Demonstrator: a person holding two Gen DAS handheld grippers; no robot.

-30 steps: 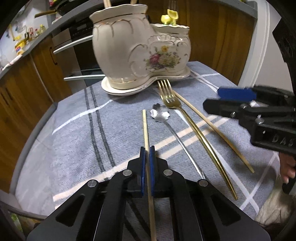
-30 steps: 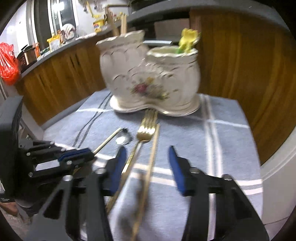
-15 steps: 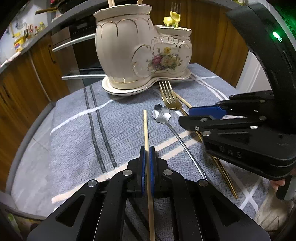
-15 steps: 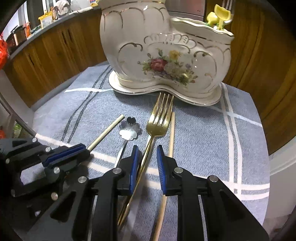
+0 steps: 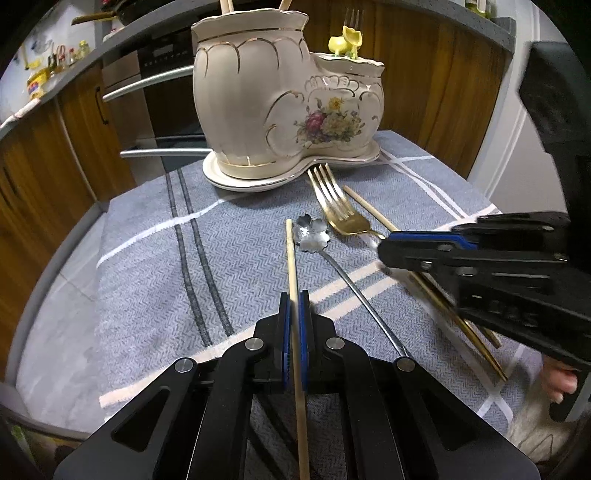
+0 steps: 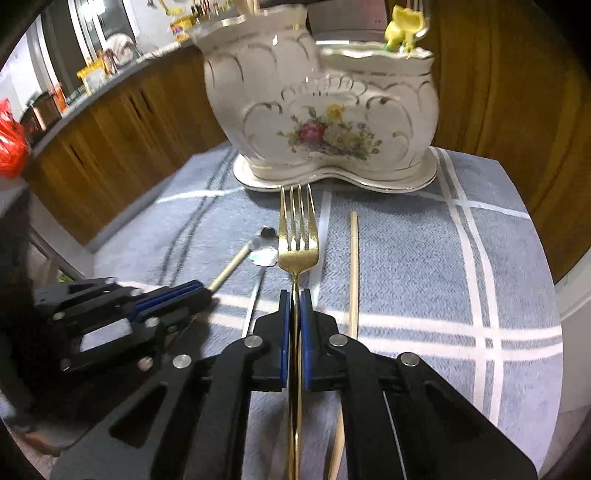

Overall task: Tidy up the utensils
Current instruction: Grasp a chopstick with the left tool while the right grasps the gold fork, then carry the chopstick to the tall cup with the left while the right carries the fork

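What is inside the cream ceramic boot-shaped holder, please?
From the cream ceramic boot-shaped holder, wooden stick tips rise out of the tall part; a yellow piece and fork tines rise from the low part. The walls hide everything below.

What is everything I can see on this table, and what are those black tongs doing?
Ceramic utensil holder: one, cream with gold trim and painted flowers, back of the cloth, on its matching saucer.
Table cloth: one, grey-blue with white and dark stripes, covering the table.
Fork: one, gold, centre, handle clamped by the right tongs.
Chopsticks: two, pale wood; one clamped by the left tongs, one lying loose right of the fork.
Spoon: one, silver, flower-shaped bowl, between chopstick and fork.
Left tongs: black, blue pads, shut.
Right tongs: same, shut.
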